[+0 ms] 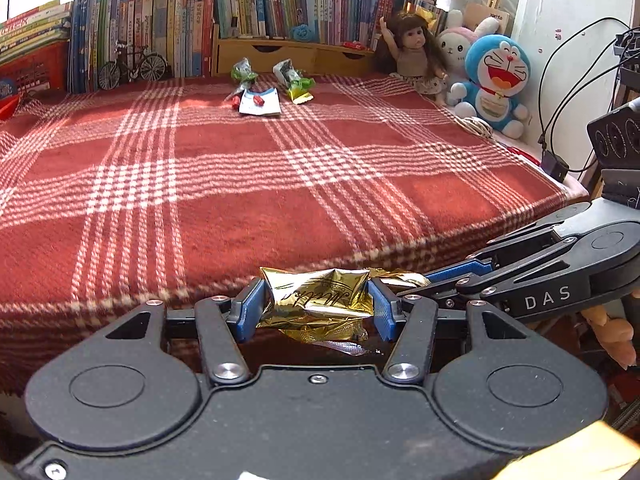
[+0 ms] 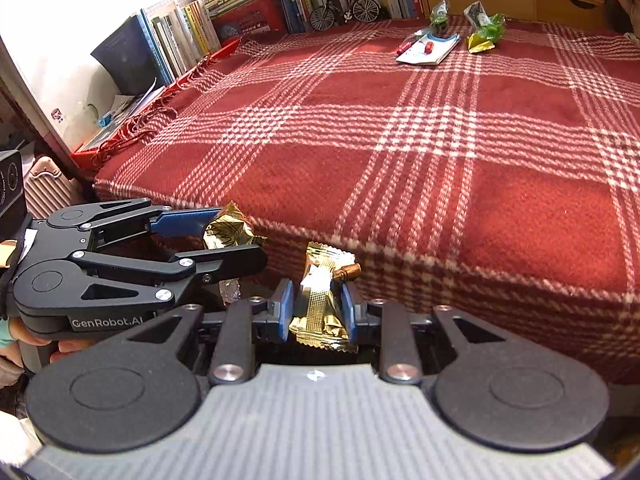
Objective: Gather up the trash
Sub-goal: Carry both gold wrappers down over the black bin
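Observation:
My left gripper (image 1: 316,308) is shut on a crumpled gold wrapper (image 1: 320,300), held just off the near edge of the red plaid blanket (image 1: 248,184). The same left gripper (image 2: 224,236) and its gold wrapper (image 2: 228,232) show at the left of the right wrist view. My right gripper (image 2: 316,312) is shut on a second gold wrapper (image 2: 320,300) with a small brown piece sticking out. In the left wrist view the right gripper (image 1: 416,282) comes in from the right beside the left one. More trash lies far back: green wrappers (image 1: 296,80), a white-blue packet (image 1: 260,102).
Rows of books (image 1: 160,32), a model bicycle (image 1: 132,66) and a wooden drawer unit (image 1: 296,54) line the far edge. A doll (image 1: 412,52) and plush toys (image 1: 496,80) sit at the back right. Cables (image 1: 560,92) hang at the right. A pink suitcase (image 2: 48,188) stands left of the blanket.

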Tool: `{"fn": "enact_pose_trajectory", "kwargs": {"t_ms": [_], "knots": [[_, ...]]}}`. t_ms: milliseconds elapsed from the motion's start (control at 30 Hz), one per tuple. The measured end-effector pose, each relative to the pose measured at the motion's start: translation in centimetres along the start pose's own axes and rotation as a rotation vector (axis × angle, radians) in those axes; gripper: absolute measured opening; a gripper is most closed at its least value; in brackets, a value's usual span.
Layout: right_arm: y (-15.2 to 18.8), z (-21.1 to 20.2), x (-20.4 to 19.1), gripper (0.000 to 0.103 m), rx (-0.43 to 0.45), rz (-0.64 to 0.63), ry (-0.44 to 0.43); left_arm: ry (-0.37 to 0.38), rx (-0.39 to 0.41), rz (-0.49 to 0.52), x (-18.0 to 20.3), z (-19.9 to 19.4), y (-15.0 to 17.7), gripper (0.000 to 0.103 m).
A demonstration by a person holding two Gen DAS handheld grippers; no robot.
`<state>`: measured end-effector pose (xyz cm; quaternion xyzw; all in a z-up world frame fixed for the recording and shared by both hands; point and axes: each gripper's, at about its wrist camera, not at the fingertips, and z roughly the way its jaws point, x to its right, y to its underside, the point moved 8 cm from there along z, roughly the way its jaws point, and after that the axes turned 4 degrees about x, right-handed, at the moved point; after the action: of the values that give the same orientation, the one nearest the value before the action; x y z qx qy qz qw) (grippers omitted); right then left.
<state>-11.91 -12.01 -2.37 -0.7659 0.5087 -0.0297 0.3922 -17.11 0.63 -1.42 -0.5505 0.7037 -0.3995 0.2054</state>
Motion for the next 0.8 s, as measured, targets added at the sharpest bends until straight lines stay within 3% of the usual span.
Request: {"fn": "enact_pose_trajectory", "kwargs": {"t_ms": [167,300,600,800], "knots": [[2.3,1.2,0.3,0.032,-0.06,0.02,0.0,0.001,-0.072,-0.031,-0.1,0.7,2.6,0.053],[5.0,3.3,0.5,0.032,-0.139,0.024,0.011,0.006,-0.198,-0.121,-0.3,2.3,5.7,0.053],[9.1,8.4,2.1,0.032,-0.305,0.051,0.056,-0.101,-0.422,-0.217,-2.9,7.2,11.6,0.053],[10.0,10.9,2.1,0.033,-0.36,0.041,0.085,-0.174,-0.502,-0.234,-4.2,10.3,14.8,0.053]]}}
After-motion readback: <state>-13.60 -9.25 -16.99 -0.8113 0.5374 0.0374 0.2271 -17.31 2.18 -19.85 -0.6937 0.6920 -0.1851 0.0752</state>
